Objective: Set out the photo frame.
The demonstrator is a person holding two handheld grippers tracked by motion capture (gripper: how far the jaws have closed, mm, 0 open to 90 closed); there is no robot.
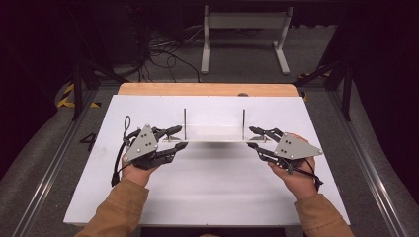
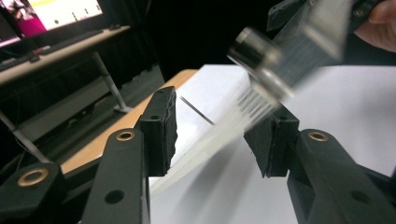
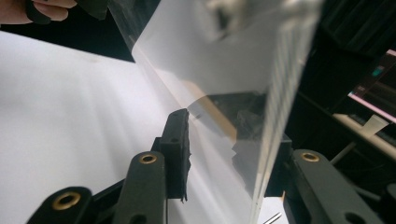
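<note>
Left gripper (image 1: 174, 139): jaws part open, closed on the left end of the clear tray (image 1: 213, 133).
Right gripper (image 1: 254, 138): jaws part open, closed on the tray's right end.
Tray: held level between the grippers, seemingly just above the white board (image 1: 207, 192), near its middle.
Progress: grip taken at both ends, lift apparently begun; carrying and setting down remained.
Count: two grippers, one tray, two upright rods (image 1: 185, 123) on it.

Clear glossy acrylic plate (image 1: 213, 133), matt white tabletop (image 1: 207, 177)
</note>
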